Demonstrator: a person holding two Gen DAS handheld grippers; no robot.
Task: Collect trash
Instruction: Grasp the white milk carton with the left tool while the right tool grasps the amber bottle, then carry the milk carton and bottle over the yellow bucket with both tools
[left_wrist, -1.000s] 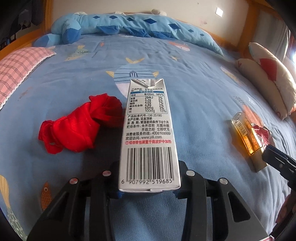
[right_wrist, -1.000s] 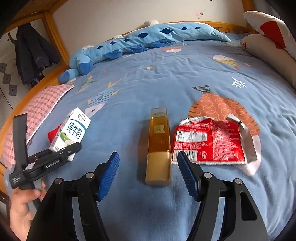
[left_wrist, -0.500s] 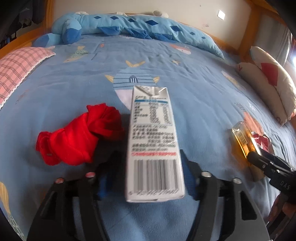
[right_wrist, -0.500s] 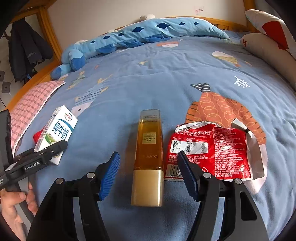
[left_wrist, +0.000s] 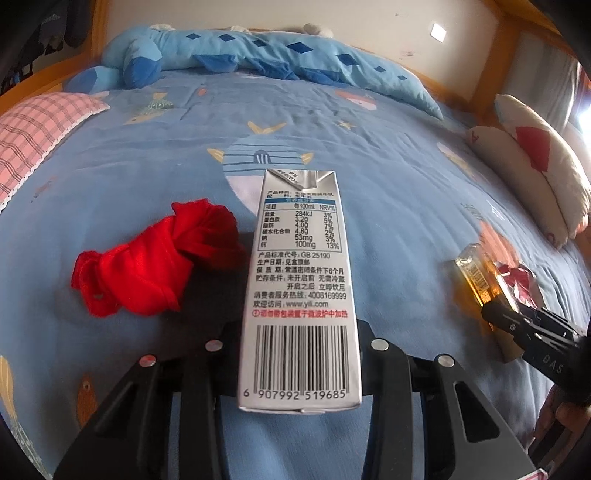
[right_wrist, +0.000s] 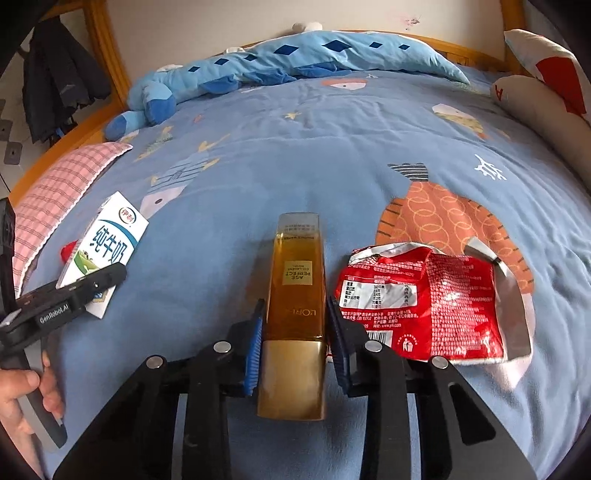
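My left gripper (left_wrist: 299, 332) is shut on a white milk carton (left_wrist: 300, 280), gripping it near its barcode end just above the blue bedspread. The carton also shows in the right wrist view (right_wrist: 107, 251). My right gripper (right_wrist: 295, 321) has its blue pads against both sides of an amber cosmetic bottle (right_wrist: 297, 291) with a gold cap, which lies on the bed. A crumpled red snack wrapper (right_wrist: 424, 299) lies just right of the bottle. The bottle (left_wrist: 476, 277) and wrapper (left_wrist: 517, 280) also show at the right of the left wrist view.
A red cloth (left_wrist: 159, 258) lies left of the carton. A pink checked pillow (left_wrist: 33, 136) sits at the left edge, a blue plush toy (right_wrist: 266, 66) along the far headboard, and white-and-red cushions (right_wrist: 546, 81) at the right. The bed has a wooden frame (right_wrist: 107, 55).
My right gripper moved forward and closed its pads around the amber bottle; it was open a second ago. My left gripper kept its hold on the milk carton, shifting only slightly.
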